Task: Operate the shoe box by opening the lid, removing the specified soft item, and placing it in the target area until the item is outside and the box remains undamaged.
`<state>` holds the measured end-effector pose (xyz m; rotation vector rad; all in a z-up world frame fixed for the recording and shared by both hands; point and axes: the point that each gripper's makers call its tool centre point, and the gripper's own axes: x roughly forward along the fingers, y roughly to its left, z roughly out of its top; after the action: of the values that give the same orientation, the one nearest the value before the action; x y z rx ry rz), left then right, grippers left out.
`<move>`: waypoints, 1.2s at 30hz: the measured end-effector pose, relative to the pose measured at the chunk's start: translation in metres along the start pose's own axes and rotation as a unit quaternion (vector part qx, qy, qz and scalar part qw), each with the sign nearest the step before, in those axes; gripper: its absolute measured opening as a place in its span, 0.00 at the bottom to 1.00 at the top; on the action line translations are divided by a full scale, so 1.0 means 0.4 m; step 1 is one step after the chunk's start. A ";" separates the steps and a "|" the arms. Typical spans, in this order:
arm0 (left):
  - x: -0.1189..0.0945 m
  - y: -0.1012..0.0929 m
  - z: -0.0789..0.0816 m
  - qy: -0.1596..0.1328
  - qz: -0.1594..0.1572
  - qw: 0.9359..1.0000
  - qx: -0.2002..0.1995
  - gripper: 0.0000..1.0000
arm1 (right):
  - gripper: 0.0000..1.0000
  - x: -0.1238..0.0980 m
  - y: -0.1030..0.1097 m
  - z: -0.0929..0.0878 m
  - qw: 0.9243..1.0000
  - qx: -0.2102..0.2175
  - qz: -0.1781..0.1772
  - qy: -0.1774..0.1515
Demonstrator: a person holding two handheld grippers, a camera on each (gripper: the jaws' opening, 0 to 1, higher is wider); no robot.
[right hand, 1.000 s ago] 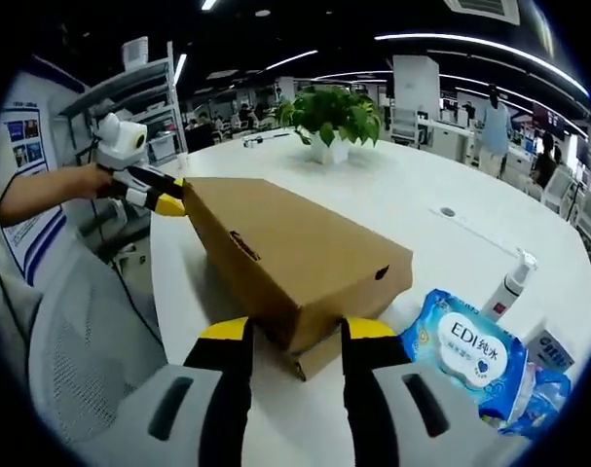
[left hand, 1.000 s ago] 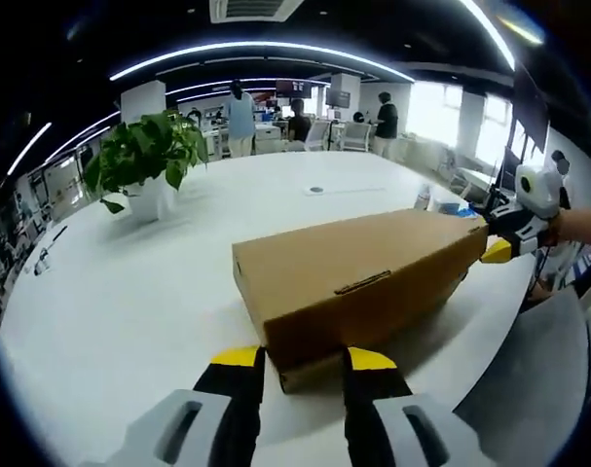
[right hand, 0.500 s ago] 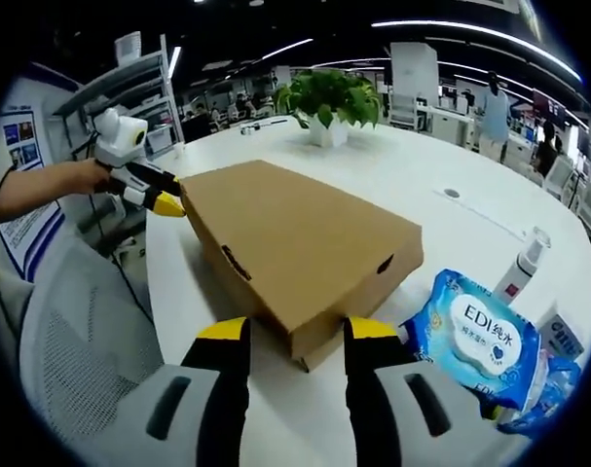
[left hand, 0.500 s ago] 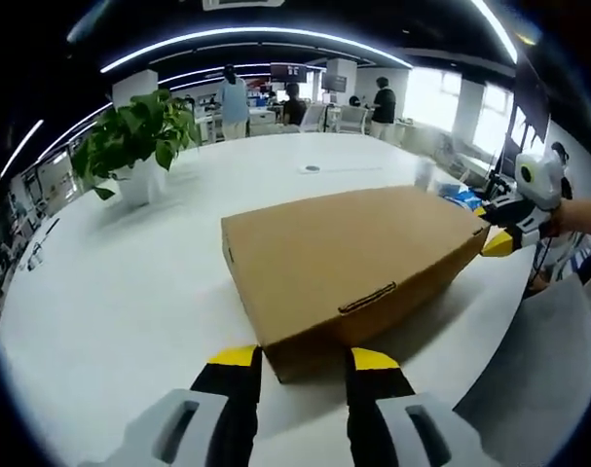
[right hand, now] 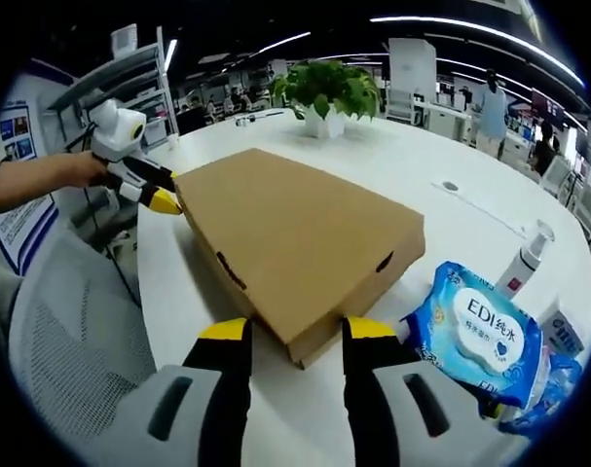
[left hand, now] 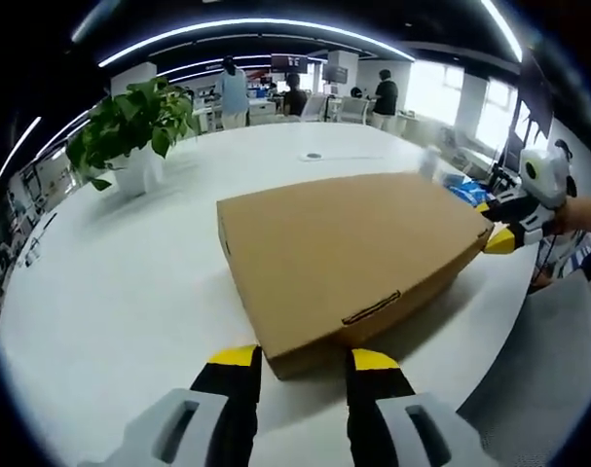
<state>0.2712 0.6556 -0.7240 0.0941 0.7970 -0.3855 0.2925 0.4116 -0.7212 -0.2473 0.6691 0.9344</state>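
While the flat brown cardboard shoe box (left hand: 349,255) lies closed on the round white tabletop (left hand: 129,282), the person has a pair of tongs at each end of it — the left tongs (left hand: 300,358) at one short end, the right tongs (right hand: 287,331) at the other. Both pairs stand parted, their yellow tips either side of a box corner, and neither has hold of anything that I can see.

My worry is the lid. If one end is lifted faster than the other, the thin cardboard could twist or crease, and a tip pushed hard under the rim could tear it. With nothing pressing the base down, the whole box might also slide toward the tabletop's edge, where a grey mesh chair (right hand: 71,331) waits below.

It is a plain, unprinted box, long and shallow, with a small slot on the long side (left hand: 371,306) and a dark notch on the short end (right hand: 385,263). The lid looks seated and unmarked. Just beside the box on the right lie a blue packet of wet wipes (right hand: 475,336) and a small white pump bottle (right hand: 527,263); a potted green plant (left hand: 129,131) stands well apart.
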 end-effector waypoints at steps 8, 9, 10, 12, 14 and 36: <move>0.023 0.009 0.003 0.009 0.001 1.000 -0.007 0.35 | 0.33 0.012 -0.011 -0.005 1.000 -0.015 -0.009 0.007; 0.026 0.011 0.006 0.009 0.001 1.000 -0.010 0.35 | 0.33 0.014 -0.015 -0.004 1.000 -0.014 -0.010 0.006; 0.029 0.012 0.008 0.009 -0.001 1.000 -0.014 0.35 | 0.33 0.015 -0.020 -0.002 1.000 -0.013 -0.011 0.005; 0.035 0.013 0.013 0.009 -0.002 1.000 -0.017 0.35 | 0.33 0.017 -0.027 0.001 1.000 -0.013 -0.011 0.005; 0.040 0.014 0.019 0.009 -0.003 1.000 -0.017 0.35 | 0.33 0.021 -0.037 0.004 1.000 -0.013 -0.012 0.005; 0.119 0.041 0.100 0.018 -0.006 1.000 -0.013 0.35 | 0.34 0.059 -0.138 0.045 1.000 -0.014 -0.019 0.005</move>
<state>0.3347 0.6474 -0.7310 0.0726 0.8374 -0.3856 0.3543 0.4034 -0.7268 -0.2889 0.6593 0.9066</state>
